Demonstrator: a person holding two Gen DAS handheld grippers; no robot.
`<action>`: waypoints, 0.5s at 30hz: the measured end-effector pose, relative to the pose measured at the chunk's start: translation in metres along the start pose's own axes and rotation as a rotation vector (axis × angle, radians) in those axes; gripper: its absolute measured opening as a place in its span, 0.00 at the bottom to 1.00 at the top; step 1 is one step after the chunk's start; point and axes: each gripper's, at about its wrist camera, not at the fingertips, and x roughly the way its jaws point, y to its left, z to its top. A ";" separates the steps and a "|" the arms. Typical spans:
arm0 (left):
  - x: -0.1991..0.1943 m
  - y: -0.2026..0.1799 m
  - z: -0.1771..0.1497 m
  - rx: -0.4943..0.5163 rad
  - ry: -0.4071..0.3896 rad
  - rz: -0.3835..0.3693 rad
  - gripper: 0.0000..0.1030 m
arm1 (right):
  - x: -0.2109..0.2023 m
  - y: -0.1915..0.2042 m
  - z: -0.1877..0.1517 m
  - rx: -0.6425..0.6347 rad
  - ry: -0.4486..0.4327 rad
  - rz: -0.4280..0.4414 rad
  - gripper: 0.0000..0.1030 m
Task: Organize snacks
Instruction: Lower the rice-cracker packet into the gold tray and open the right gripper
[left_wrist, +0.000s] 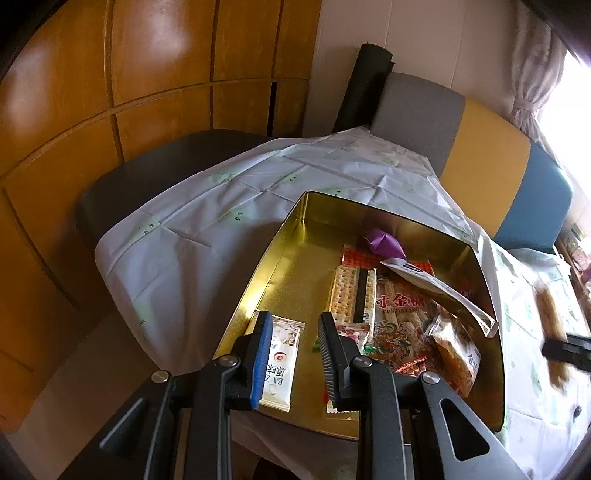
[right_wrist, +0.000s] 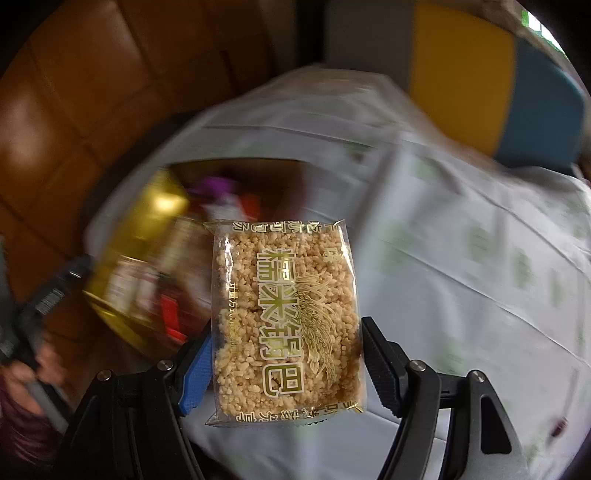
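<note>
Left wrist view: left tool (left_wrist: 294, 345) hangs over the near end of the gold tin (left_wrist: 280, 258), jaws set wide, nothing between them. White snack bar (left_wrist: 281, 363) lies flat on the tin floor just behind the blue-padded finger. Further in: cracker pack (left_wrist: 352, 293), red dragon-print bag (left_wrist: 400, 323), long white sachet (left_wrist: 439, 288) leaning on the tin's right wall, purple wrapper (left_wrist: 384, 243) at the far end. Tin sits on a tabletop under a white cloth (left_wrist: 207, 206). Beyond it, a gray, yellow and blue sofa back (left_wrist: 480, 144).

Right wrist view: right tool (right_wrist: 286, 360) grips 1 rice cracker pack (right_wrist: 286, 314) by its 2 side edges, held above the cloth, right of the tin. Background is motion-blurred. The same pack and tool show blurred at the right edge of the left view.
</note>
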 end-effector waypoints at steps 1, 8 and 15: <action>0.000 0.000 -0.001 0.000 0.002 -0.001 0.25 | 0.004 0.009 0.006 -0.001 -0.001 0.022 0.72; 0.009 0.002 -0.004 -0.006 0.023 -0.011 0.25 | 0.063 0.068 0.055 0.028 0.019 0.090 0.72; 0.016 0.001 -0.007 -0.008 0.045 -0.018 0.25 | 0.125 0.086 0.059 0.061 0.102 0.066 0.74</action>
